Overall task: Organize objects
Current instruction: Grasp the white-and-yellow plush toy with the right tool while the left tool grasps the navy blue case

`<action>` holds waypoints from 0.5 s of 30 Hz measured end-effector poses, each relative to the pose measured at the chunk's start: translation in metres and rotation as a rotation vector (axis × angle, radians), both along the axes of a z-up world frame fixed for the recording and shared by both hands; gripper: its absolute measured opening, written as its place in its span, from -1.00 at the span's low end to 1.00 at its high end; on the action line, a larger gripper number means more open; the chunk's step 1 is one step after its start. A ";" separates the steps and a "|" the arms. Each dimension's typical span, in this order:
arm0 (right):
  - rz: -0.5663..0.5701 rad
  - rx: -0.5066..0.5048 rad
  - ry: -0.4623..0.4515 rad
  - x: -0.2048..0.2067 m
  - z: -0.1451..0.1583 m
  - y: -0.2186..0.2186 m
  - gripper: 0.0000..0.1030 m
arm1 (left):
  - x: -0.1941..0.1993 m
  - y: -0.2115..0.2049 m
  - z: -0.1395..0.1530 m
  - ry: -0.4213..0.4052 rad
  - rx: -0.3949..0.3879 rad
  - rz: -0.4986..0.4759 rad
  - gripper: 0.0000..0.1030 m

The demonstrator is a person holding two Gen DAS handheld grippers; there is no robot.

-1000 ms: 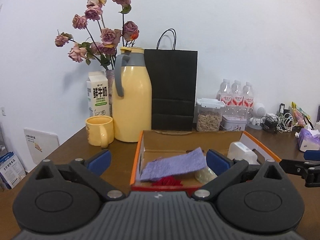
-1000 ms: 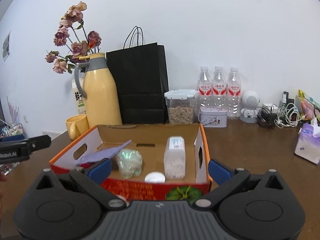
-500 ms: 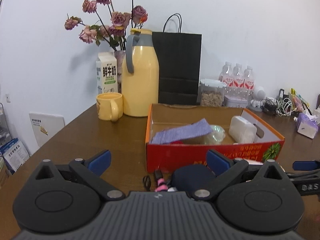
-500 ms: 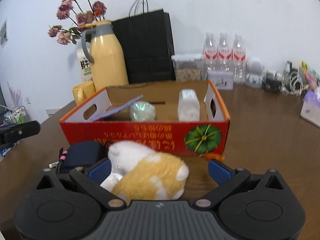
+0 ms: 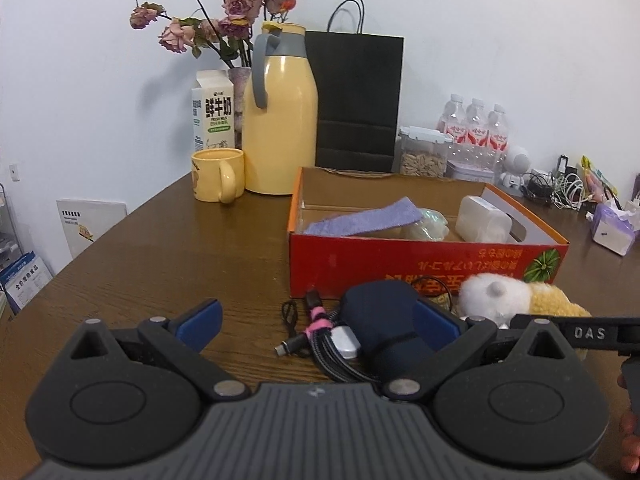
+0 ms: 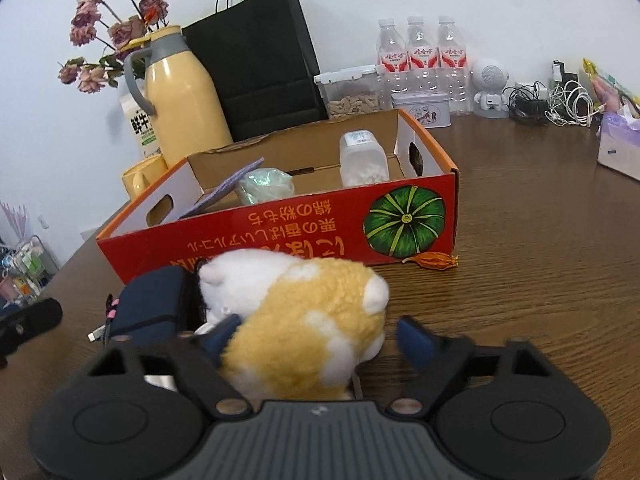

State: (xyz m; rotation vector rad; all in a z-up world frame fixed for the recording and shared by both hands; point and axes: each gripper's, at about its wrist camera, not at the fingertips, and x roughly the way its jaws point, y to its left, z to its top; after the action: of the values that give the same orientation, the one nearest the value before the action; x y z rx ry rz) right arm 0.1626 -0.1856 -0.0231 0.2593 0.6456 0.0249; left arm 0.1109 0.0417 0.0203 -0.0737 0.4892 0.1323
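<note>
A red cardboard box [image 5: 424, 264] [image 6: 280, 236] stands on the brown table and holds a purple cloth [image 5: 360, 222], a crinkled clear wrap [image 6: 264, 188] and a white plastic container [image 6: 362, 160]. In front of it lie a dark blue pouch [image 5: 384, 316] [image 6: 152, 300], a bundled cable [image 5: 320, 332] and a white and yellow plush toy [image 6: 304, 320] [image 5: 520, 296]. My left gripper [image 5: 316, 320] is open above the cable and pouch. My right gripper [image 6: 320, 336] is open, its fingers on either side of the plush toy.
Behind the box stand a yellow thermos [image 5: 280, 120], a yellow mug [image 5: 218, 180], a milk carton [image 5: 212, 116], a vase of dried roses [image 5: 224, 20], a black paper bag [image 5: 356, 96], a snack jar [image 5: 424, 152] and water bottles [image 6: 420, 56]. A tissue pack [image 6: 620, 144] lies at the right.
Both grippers have pulled back from over the box and dropped to the table in front of it. The right gripper's fingers have narrowed around the plush toy.
</note>
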 end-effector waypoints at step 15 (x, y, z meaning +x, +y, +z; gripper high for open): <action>0.001 -0.011 -0.155 -0.023 0.008 -0.027 -0.02 | 0.019 -0.032 -0.013 0.102 0.015 -0.009 1.00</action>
State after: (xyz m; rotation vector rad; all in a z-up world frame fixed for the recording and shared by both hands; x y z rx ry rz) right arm 0.1396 -0.2125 -0.0152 0.2436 0.4919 0.0423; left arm 0.1304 0.0098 0.0073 -0.0506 0.5904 0.1309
